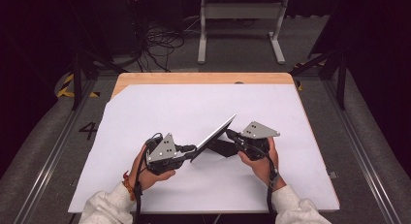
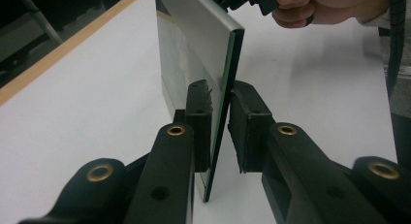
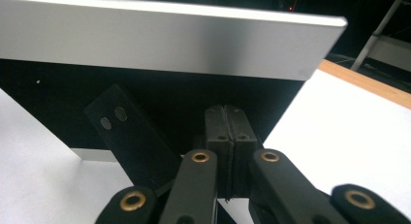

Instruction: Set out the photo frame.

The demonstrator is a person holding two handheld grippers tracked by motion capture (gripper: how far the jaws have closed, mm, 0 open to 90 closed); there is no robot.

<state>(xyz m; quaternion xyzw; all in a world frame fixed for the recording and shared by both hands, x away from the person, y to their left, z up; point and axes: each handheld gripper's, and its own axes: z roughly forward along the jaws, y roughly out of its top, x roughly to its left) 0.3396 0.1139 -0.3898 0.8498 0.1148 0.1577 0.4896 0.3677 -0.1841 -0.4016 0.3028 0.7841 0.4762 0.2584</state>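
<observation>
object: photo frame (image 1: 213,136) | look: silver rim, black back with stand | pose: tilted on edge | place: white sheet, table's near middle

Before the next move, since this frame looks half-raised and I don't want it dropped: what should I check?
1. Picture frame edge sits between the left gripper jaws: ok.
2. Both left pads pressing the frame: not ok, there is a gap at one pad.
3. Right gripper jaws closed: ok, pads meet.
4. Right gripper actually pinching part of the frame's black back: cannot tell.
5. Stand leg out of the right jaws: ok, it lies beside them.
</observation>
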